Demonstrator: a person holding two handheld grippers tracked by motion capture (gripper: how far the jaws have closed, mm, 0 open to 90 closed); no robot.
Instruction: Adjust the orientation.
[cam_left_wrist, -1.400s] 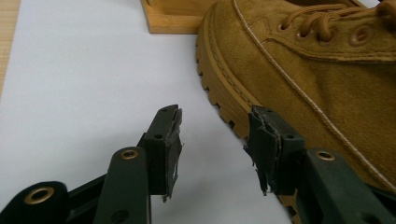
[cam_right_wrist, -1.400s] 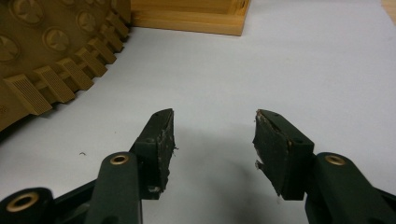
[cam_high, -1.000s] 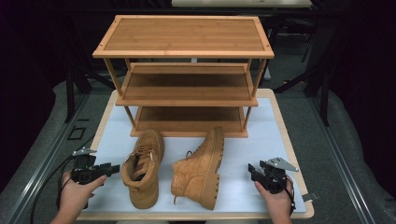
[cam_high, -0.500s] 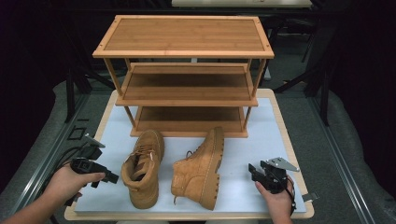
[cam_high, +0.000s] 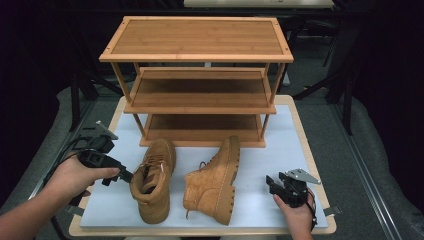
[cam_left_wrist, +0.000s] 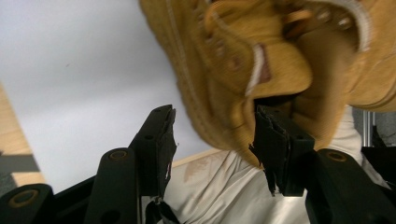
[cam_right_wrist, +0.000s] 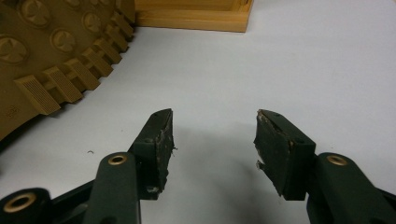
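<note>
Left tongs (cam_high: 126, 176) have reached the upright boot (cam_high: 152, 182), spread; right tongs (cam_high: 270, 183) spread over white tabletop (cam_high: 300, 150).

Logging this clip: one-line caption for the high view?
Left claw open at upright tan suede boot's collar; second boot on its side before three-tier bamboo rack.

Both hands grip low — the left gripper (cam_high: 125, 176) jaws spread wide, the right gripper (cam_high: 272, 183) spread likewise, pointing forward-left.

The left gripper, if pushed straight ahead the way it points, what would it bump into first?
Most likely the upright boot: the left gripper is open, its jaws straddling the boot's collar edge.
</note>
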